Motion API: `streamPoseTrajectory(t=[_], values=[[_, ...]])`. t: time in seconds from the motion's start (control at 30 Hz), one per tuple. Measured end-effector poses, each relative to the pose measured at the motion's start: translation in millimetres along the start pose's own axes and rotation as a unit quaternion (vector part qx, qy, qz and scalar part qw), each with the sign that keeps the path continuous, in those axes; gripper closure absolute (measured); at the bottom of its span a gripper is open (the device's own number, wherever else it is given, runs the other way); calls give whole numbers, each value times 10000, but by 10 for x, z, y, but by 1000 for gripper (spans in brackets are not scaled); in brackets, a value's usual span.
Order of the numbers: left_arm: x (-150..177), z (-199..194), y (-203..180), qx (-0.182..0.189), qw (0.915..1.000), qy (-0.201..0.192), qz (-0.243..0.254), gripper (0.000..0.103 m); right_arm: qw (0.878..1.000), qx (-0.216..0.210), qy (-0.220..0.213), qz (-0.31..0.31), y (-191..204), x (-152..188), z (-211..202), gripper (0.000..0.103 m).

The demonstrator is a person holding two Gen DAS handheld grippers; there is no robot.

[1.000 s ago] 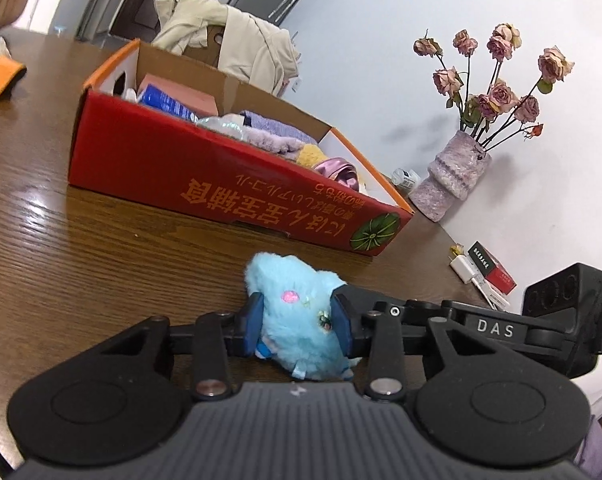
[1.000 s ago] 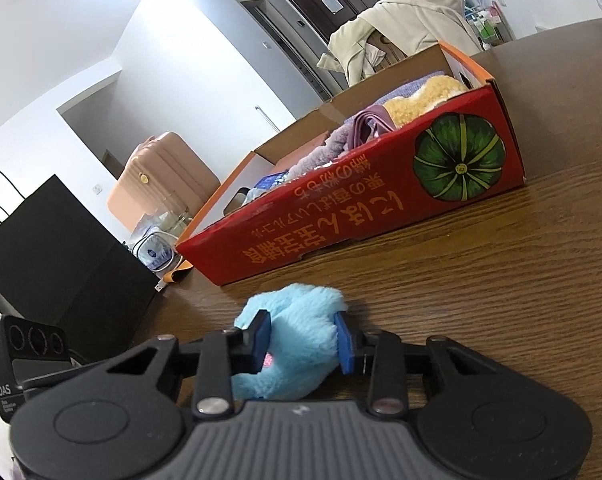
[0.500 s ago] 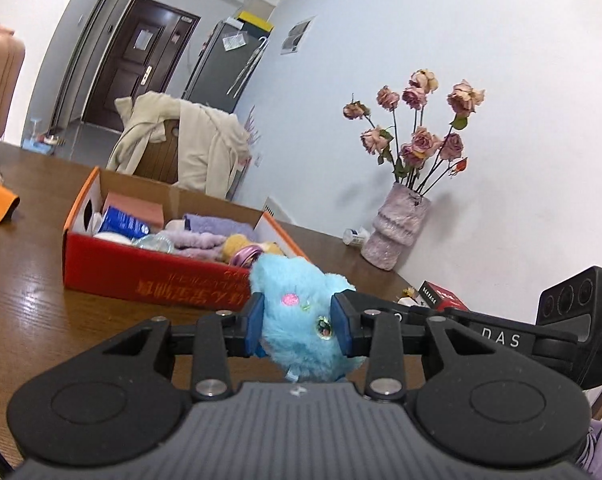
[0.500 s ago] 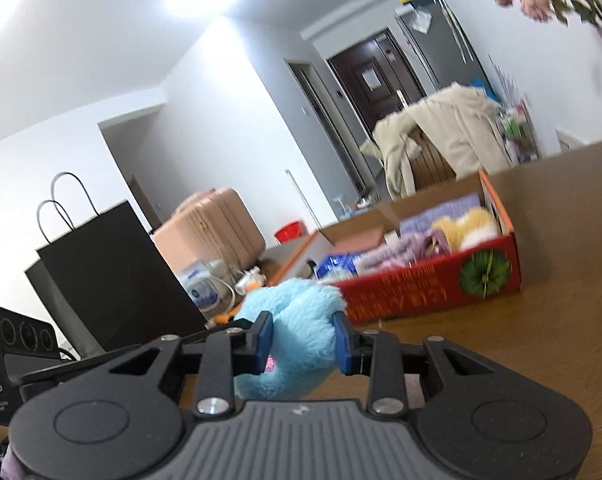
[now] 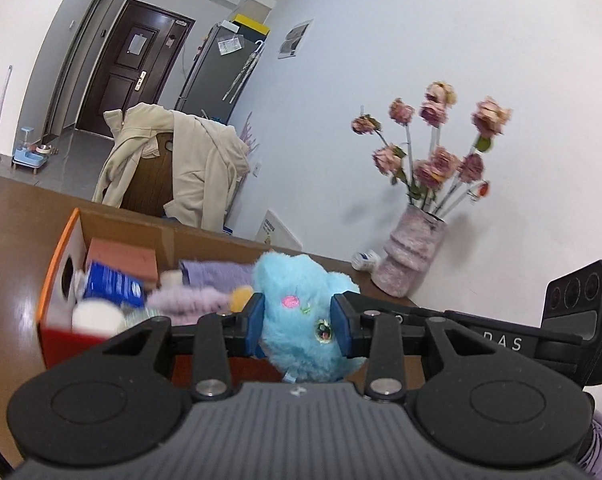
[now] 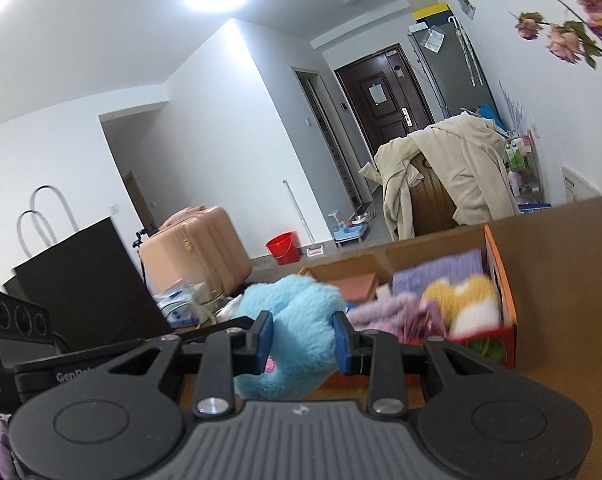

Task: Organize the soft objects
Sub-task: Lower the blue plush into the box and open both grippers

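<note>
We are gripping one blue plush toy [image 5: 301, 320] with both tools: left gripper [image 5: 299, 320] jaws clamped on its face end, right gripper [image 6: 303, 338] jaws clamped on its fluffy back end [image 6: 297, 320]. The toy is hanging above the brown counter [image 5: 17, 304], raised in front of the red cardboard box [image 5: 57, 280], at about rim height; whether it is already over the box interior is hard to tell, since both views are motion-blurred there.

In the left wrist view the toy's pink cheek patch and one glittery eye are facing the camera. The box is sitting on the counter behind and left of the toy, holding a blue packet [image 5: 113, 284], a pinkish block [image 5: 121, 256], a lilac folded cloth [image 5: 217, 272] and a fuzzy purple item [image 5: 189, 300]. In the right wrist view we are also seeing a yellow-and-white plush [image 6: 469, 304] at the right end of the box [image 6: 501, 280].

Far right on the counter, a pink vase [image 5: 413, 256] of dried roses is standing against the wall. A beige coat [image 5: 181, 164] is draped on a chair beyond the box. A black paper bag [image 6: 81, 280] and a peach suitcase [image 6: 201, 244] are sitting at the left in the right wrist view.
</note>
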State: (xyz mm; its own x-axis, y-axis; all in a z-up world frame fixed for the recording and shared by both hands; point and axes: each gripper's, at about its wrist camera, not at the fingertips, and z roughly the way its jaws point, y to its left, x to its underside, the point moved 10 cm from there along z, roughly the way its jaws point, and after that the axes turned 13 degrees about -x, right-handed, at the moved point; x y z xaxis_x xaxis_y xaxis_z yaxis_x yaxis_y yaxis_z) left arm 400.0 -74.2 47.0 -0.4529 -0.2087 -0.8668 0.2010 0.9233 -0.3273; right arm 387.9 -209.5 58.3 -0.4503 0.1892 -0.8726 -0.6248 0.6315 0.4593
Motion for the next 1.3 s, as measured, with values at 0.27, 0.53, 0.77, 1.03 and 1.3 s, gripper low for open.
streamPoseTrajectory(t=[0.27,0.53,0.77,1.03,1.3], values=[[-543,806,334,-60,9995,212,-229,67,9998,20,158,106,-501,-538,767,72],[-632,1786,591,-161,9960,760,-442,69,9972,469,581,36,-1145,-815,1449,72],[-132,2420,793,-747,9796,1863,-91,84,9861,937,1345,269,-1769,-522,1869,73],[-82,2374,877,-1303,9735,1865,226,81,9674,1121,2272,67,-1882,-122,2136,78],[-380,1813,868,-1644,9755,1348,571,78,9765,1161,1791,-288,-1736,-428,1874,70]])
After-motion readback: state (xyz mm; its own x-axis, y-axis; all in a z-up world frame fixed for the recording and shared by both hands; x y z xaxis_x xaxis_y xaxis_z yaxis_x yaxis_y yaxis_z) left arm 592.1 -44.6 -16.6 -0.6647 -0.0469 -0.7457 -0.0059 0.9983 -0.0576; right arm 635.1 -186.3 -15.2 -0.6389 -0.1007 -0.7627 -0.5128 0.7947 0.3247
